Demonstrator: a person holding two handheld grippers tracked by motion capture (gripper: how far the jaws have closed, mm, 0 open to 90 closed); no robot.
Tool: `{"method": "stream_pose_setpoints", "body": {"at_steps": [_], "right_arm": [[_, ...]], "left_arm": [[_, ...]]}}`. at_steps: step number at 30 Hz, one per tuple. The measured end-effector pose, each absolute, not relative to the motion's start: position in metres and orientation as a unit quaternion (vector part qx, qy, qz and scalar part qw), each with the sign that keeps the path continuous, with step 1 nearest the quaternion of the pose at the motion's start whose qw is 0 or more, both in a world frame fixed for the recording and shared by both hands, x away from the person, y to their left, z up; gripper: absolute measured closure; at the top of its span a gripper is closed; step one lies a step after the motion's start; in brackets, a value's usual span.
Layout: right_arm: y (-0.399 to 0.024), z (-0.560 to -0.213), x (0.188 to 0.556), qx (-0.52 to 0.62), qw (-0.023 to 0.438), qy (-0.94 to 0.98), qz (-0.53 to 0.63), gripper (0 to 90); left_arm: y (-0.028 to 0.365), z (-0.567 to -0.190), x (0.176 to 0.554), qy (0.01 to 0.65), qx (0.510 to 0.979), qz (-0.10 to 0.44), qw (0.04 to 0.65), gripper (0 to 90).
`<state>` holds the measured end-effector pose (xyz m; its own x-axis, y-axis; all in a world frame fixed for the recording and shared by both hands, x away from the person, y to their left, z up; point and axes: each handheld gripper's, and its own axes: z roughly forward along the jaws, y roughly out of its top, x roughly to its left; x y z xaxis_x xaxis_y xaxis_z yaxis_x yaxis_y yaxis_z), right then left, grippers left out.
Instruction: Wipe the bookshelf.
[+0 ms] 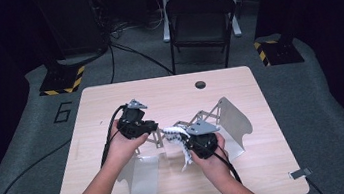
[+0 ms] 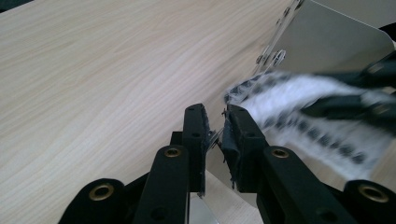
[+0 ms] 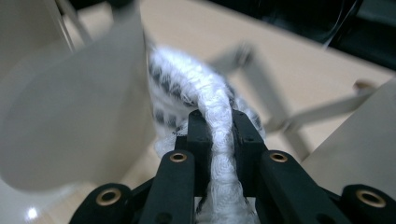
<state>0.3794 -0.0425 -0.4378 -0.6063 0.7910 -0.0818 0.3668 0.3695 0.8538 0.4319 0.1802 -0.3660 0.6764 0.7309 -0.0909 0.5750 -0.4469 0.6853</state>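
A white sock with black dots [image 1: 177,137] hangs between two upright metal plates [image 1: 233,119] joined by thin struts at mid-table. My right gripper [image 1: 185,143] is shut on the sock, whose knit [image 3: 187,88] runs between the jaws of that gripper [image 3: 219,119]. A curved plate [image 3: 70,107] stands close on the left there. My left gripper [image 1: 156,129] sits at the left plate's top; its jaws [image 2: 215,116] are nearly together on a thin metal edge [image 2: 210,186]. The sock [image 2: 299,121] lies just right of them, blurred.
The light wooden table [image 1: 110,100] has a round hole [image 1: 200,84] near its far edge and metal clips [image 1: 298,173] at the front corners. A dark folding chair [image 1: 200,20] stands beyond it. Cables trail off the left side.
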Motion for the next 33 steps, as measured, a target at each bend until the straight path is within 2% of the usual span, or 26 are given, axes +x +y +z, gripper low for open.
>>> {"method": "stream_pose_setpoints", "body": {"at_steps": [3, 5, 14, 22, 24, 29, 33], "right_arm": [[-0.039, -0.459, 0.383, 0.377, 0.227, 0.806, 0.396, 80.2], [-0.036, -0.462, 0.383, 0.379, 0.229, 0.807, 0.392, 80.3], [-0.044, -0.412, 0.375, 0.367, 0.271, 0.755, 0.471, 80.4], [-0.038, -0.452, 0.383, 0.373, 0.238, 0.807, 0.392, 80.3], [-0.04, -0.447, 0.383, 0.376, 0.245, 0.799, 0.401, 80.3], [-0.049, -0.41, 0.378, 0.373, 0.273, 0.763, 0.452, 80.4], [-0.047, -0.416, 0.378, 0.366, 0.272, 0.778, 0.432, 80.4]], "left_arm": [[0.18, -0.367, 0.432, 0.387, 0.844, 0.106, 0.355, 78.3], [0.179, -0.367, 0.432, 0.386, 0.845, 0.109, 0.354, 77.2], [0.179, -0.367, 0.432, 0.388, 0.844, 0.109, 0.355, 77.2], [0.179, -0.367, 0.431, 0.386, 0.845, 0.112, 0.353, 77.2], [0.179, -0.367, 0.432, 0.386, 0.845, 0.11, 0.353, 77.2], [0.178, -0.367, 0.431, 0.388, 0.845, 0.106, 0.353, 77.2], [0.177, -0.366, 0.43, 0.386, 0.846, 0.108, 0.351, 77.2]]}}
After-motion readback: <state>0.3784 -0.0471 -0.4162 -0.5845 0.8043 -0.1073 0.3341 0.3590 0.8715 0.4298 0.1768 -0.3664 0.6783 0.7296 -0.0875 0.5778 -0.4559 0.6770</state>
